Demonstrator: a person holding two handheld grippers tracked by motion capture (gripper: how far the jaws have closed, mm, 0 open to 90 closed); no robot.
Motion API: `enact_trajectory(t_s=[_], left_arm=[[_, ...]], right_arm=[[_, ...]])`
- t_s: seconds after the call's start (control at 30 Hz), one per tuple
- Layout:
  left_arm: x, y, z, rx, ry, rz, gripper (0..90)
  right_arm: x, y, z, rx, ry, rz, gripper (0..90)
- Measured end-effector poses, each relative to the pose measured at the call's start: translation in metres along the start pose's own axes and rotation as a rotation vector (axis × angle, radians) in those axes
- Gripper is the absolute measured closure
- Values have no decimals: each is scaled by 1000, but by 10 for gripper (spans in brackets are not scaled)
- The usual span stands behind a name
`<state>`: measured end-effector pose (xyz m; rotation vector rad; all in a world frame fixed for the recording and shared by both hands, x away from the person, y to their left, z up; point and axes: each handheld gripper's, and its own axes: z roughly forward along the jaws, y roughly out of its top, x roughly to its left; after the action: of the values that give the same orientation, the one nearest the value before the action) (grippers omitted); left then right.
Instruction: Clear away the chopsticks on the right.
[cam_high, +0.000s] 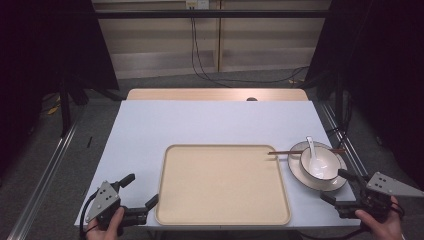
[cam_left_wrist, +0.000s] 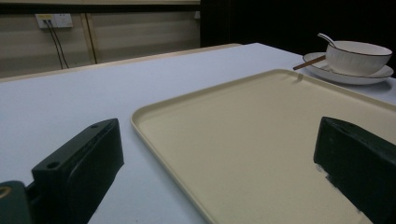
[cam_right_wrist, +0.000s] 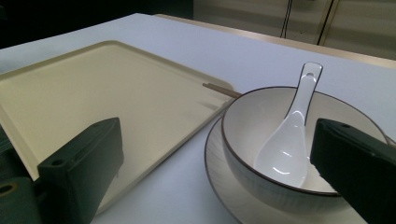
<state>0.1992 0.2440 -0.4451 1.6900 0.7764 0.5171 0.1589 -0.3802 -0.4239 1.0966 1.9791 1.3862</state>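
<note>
A beige tray (cam_high: 222, 185) lies bare at the table's near middle. To its right, a white bowl (cam_high: 327, 167) stands on a white plate (cam_high: 295, 172) with a white spoon (cam_high: 314, 152) in it. Brown chopsticks (cam_high: 285, 152) rest across the plate, their tips reaching over the tray's far right corner. My left gripper (cam_high: 140, 191) is open by the tray's near left corner, nothing between its jaws. My right gripper (cam_high: 337, 186) is open just short of the plate. In the right gripper view the bowl (cam_right_wrist: 252, 126) and spoon (cam_right_wrist: 287, 140) sit ahead of the open jaws.
The table (cam_high: 200, 122) has a pale cover and a wooden strip along its far edge. Metal rails run along the floor on both sides. Cables hang from a wall socket (cam_left_wrist: 53, 19) behind the table.
</note>
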Motion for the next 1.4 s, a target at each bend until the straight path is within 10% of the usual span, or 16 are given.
enact_trajectory(t_s=[0.8,1.4], left_arm=[[3,-1,-1,48,5,11,15],[3,-2,1,80,-3,12,16]], right_arm=[[-89,40,14,116,-14,-112,142],[-145,65,53,353,30,-224,430]])
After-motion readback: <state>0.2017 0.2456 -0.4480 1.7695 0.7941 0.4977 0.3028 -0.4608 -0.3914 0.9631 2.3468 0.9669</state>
